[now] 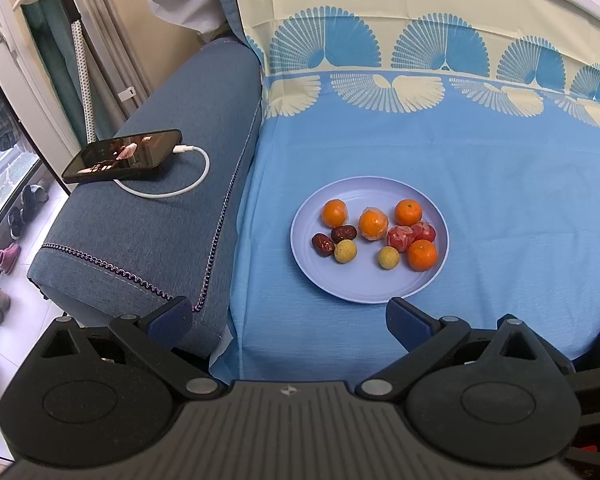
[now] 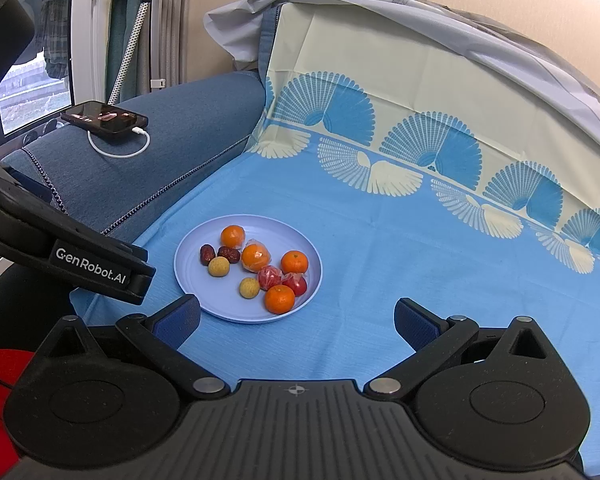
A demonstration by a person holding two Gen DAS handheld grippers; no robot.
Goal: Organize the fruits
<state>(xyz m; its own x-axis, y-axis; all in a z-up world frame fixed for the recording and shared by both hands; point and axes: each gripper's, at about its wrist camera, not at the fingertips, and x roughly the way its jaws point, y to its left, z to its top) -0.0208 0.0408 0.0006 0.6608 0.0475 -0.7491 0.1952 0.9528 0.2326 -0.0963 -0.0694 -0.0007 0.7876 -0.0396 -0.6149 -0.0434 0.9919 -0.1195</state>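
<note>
Both hand-held grippers, left (image 1: 290, 322) and right (image 2: 298, 318), gaped empty; red fruits' (image 1: 411, 236) wrapping blurred; plate (image 1: 364, 284) lay just ahead of mine.

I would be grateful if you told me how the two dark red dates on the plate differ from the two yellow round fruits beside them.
The dates are dark reddish-brown, the yellow fruits pale yellow. The dates are oblong and wrinkled, the yellow fruits round and matte. The dates lie touching each other, while the yellow fruits sit apart, the second further right. All four are small and rest unwrapped on the lilac plate.
</note>
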